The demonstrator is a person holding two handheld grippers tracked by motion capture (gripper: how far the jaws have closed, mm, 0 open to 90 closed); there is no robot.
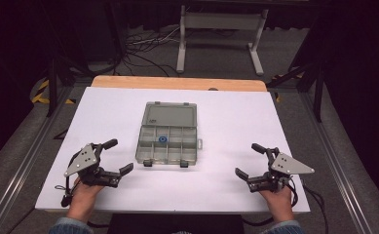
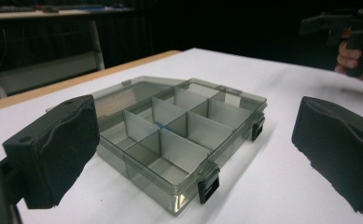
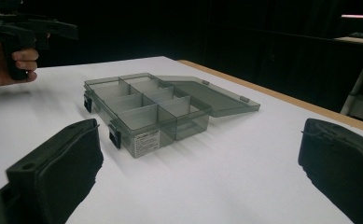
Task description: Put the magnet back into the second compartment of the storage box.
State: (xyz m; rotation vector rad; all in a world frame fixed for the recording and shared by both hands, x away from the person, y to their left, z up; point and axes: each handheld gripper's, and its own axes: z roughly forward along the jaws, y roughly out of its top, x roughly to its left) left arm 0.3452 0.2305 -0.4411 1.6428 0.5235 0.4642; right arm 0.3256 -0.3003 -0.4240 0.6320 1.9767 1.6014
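Surroundings, w/o the work itself

White desk [image 1: 236,185] w/ a wood strip [image 1: 177,83] along its far edge. Beyond it, a grey metal stand [image 1: 221,29] on the floor, loose cables [image 1: 143,48] beside it at left. Black-yellow hazard tape [image 1: 43,92] on floor far left. Dark bkgd.

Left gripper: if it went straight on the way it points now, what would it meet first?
Probably the compartment box. In the left gripper view the left gripper has its jaws open, with the box's near corner and a black latch straight ahead between them. Only bare white table lies before it, though depth is uncertain.
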